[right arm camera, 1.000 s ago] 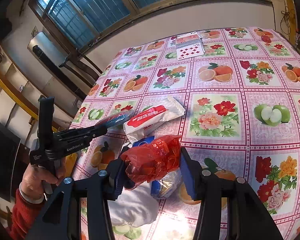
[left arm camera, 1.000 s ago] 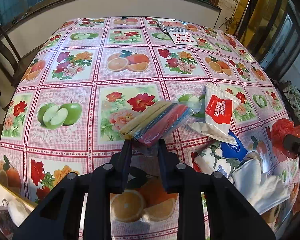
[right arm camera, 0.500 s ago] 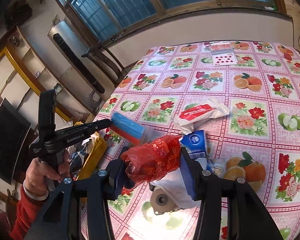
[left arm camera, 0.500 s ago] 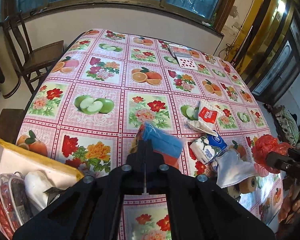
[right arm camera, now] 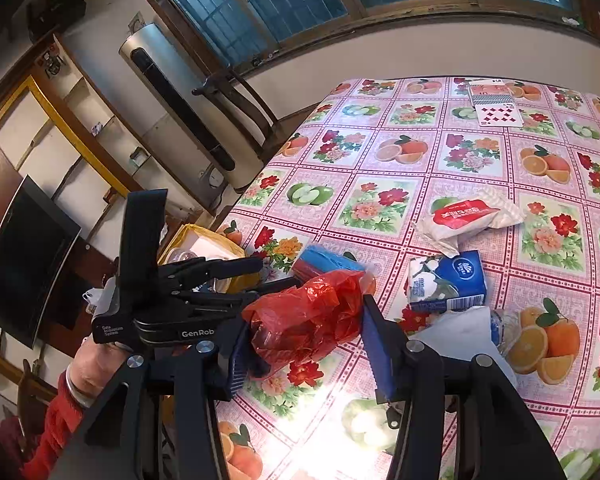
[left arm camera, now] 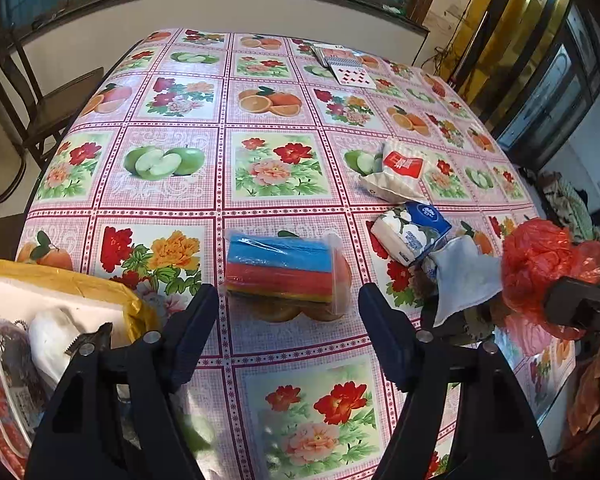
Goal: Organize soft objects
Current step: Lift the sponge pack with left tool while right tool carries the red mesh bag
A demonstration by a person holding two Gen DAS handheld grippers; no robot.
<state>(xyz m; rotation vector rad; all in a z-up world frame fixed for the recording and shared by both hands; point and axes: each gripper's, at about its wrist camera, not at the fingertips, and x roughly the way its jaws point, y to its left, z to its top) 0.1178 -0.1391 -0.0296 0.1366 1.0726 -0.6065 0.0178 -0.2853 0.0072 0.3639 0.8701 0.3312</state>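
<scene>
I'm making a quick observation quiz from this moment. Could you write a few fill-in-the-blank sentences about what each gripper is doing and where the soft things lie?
1. The right gripper is shut on a crumpled ____ plastic bag.
2. The left gripper is ____, with nothing between its fingers.
3. The clear pack of cloths lies on the tablecloth, its ____ layer farthest from the left gripper.
4. The tissue pack has a white cloth lying right beside it.

Missing words: red; open; blue

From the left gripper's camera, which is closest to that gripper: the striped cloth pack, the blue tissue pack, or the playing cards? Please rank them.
1. Striped cloth pack: just ahead of the left gripper, between its open jaws.
2. Blue tissue pack: farther on, to the right.
3. Playing cards: at the table's far end.
</scene>
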